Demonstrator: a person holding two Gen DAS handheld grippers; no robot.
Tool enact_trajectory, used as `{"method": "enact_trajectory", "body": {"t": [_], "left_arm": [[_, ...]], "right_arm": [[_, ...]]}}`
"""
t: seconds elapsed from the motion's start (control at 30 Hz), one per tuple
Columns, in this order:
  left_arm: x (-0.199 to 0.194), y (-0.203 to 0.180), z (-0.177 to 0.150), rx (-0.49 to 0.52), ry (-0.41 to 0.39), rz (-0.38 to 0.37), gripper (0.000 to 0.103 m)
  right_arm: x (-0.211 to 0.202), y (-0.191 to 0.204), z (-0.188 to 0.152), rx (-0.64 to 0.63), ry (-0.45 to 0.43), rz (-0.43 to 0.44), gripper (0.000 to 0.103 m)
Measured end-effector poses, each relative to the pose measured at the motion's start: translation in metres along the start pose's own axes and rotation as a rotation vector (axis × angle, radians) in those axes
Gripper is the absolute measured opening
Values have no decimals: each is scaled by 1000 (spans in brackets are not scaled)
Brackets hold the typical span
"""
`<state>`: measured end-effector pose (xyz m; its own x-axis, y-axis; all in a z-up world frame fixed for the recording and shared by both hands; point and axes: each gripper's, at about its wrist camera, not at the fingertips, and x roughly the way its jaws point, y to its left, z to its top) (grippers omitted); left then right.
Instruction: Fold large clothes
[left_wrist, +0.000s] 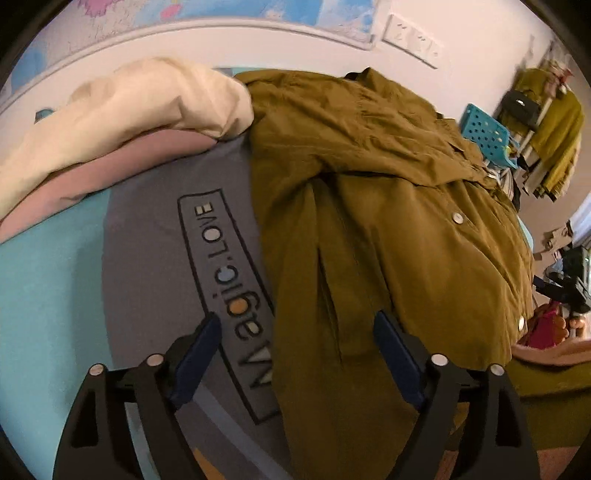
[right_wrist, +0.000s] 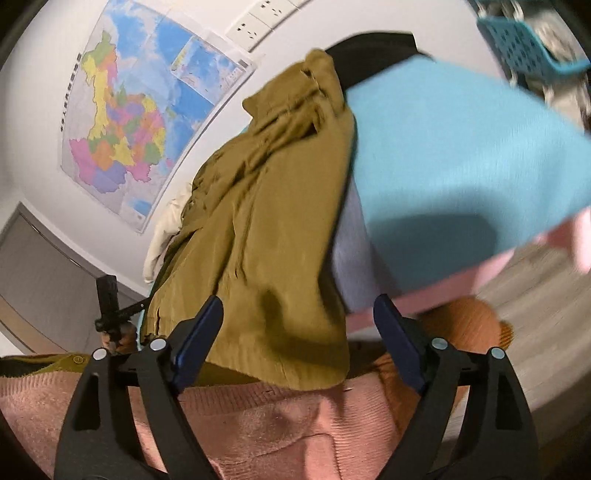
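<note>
Both tools gape with nothing between their fingers: the left tool (left_wrist: 295, 354) hovers over the olive-brown button-front cloth jacket (left_wrist: 388, 206) lying crumpled on the grey printed "Magic.LOVE" mat (left_wrist: 166, 258), the right tool (right_wrist: 299, 332) above its hem (right_wrist: 280, 350)

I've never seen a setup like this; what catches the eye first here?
A large olive-brown button-up shirt sprawls over a grey mat printed "Magic.LOVE", with the open left gripper poised at its hem. From the right gripper, also open, a colourful wall map stands out on the wall at upper left.
</note>
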<state>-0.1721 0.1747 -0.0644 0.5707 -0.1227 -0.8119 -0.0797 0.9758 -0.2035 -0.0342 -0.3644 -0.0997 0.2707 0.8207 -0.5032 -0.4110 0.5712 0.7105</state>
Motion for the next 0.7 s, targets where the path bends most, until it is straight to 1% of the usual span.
{"method": "enact_trajectory", "body": {"t": [0.03,0.07,0.1,0.13,0.17,0.2,0.27,0.33,0.37,0.4,0.47,0.57,0.6,0.63,0.7], "left_arm": [[-1,-1,-3,-4,-2,-37,88],[-1,-2,-4,-10,-1,-57,90],[-2,-3,-7,-16,4,-92,91],[-3,-5,-8,-14,9,-111,91],[-3,-8,-10,-15,18,-142,91],[-4,-9,-11,-20,24,-168,91],[-6,-12,-14,-49,43,-266,87],[-8,-14,-14,-71,36,-320,86],[-7,-14,-14,-77,33,-334,86],[-6,-16,-14,-83,33,-345,86],[-1,-14,-13,-115,43,-381,86],[-1,-16,-15,-91,36,-372,86],[-2,-18,-17,-79,32,-361,86],[-4,-20,-19,-69,29,-350,86],[-6,-21,-21,-64,25,-342,86]], "right_arm": [[4,-4,-4,14,6,3,84],[6,-7,-7,25,12,16,83],[10,-8,-11,36,26,54,80],[12,-6,-13,36,36,84,77],[11,0,-16,20,42,148,71],[7,6,-17,-3,39,178,67],[-13,28,-17,-85,0,259,64],[-33,47,-15,-166,-53,333,64],[-38,54,-12,-192,-67,340,65],[-40,60,-7,-213,-74,332,68],[-30,62,2,-216,-50,307,70],[4,47,11,-156,42,180,71],[7,41,10,-137,48,158,71],[8,35,6,-116,45,156,71],[-5,26,-3,-94,0,188,71]]}}
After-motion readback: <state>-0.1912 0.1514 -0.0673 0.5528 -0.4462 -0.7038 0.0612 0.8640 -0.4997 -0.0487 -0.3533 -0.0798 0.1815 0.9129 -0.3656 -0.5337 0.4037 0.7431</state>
